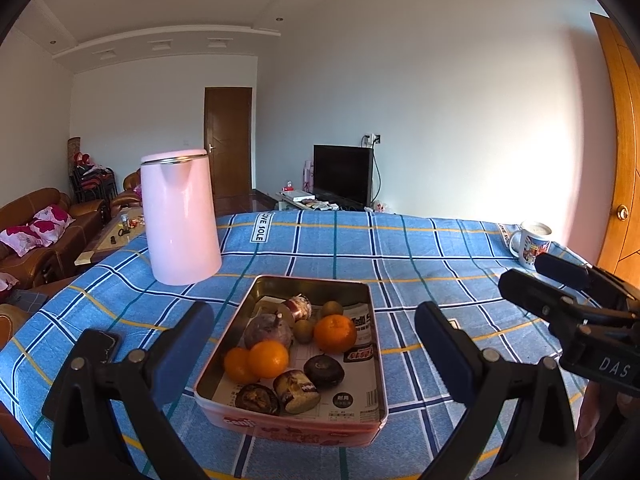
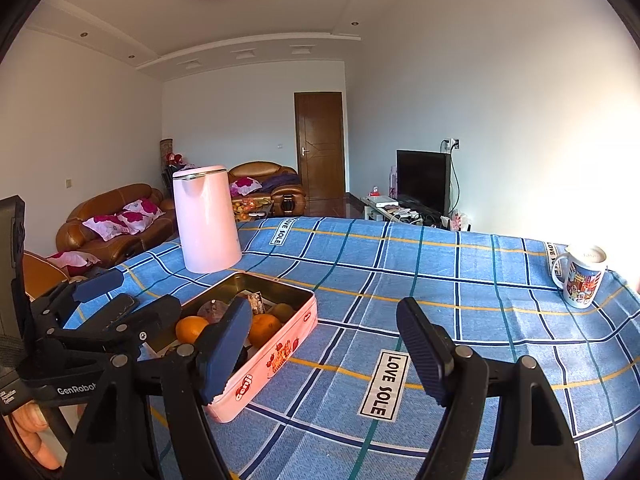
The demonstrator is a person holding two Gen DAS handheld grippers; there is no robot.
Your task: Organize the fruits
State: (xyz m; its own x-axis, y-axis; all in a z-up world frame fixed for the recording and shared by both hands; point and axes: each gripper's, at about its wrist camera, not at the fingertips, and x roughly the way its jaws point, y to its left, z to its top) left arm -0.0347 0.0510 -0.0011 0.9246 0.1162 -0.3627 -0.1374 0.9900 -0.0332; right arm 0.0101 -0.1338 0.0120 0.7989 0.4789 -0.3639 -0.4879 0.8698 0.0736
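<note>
Two grippers hang above the near edge of a table (image 1: 420,248) covered in a blue checked cloth, and neither holds anything. Going left to right, a dark phone (image 1: 105,344) lies flat near the table's left edge, just left of the left gripper (image 1: 316,340). Behind it a pink kettle (image 1: 180,216) stands upright toward the far left corner, apart from the tin. That open metal tin (image 1: 372,320) sits near the middle of the near edge, and the fruit is all inside it: three oranges (image 1: 335,332), small brown kiwis (image 1: 332,309), a dark round fruit (image 1: 324,371) and a few wrapped cakes (image 1: 296,391), lying on printed paper. The left gripper points slightly downward with its jaws wide apart, one finger on each side of the tin as seen from its own camera, clear of the rim. To the right of the tin the cloth lies bare across a broad stretch out to the right edge, giving plenty of room to move. The right gripper (image 2: 324,344) hangs over this bare part, tilted slightly down, jaws well open around nothing, its left finger (image 2: 224,348) appearing in front of the tin's right wall. A printed mug (image 2: 580,276) stands upright at the far right corner, well apart from everything else.
</note>
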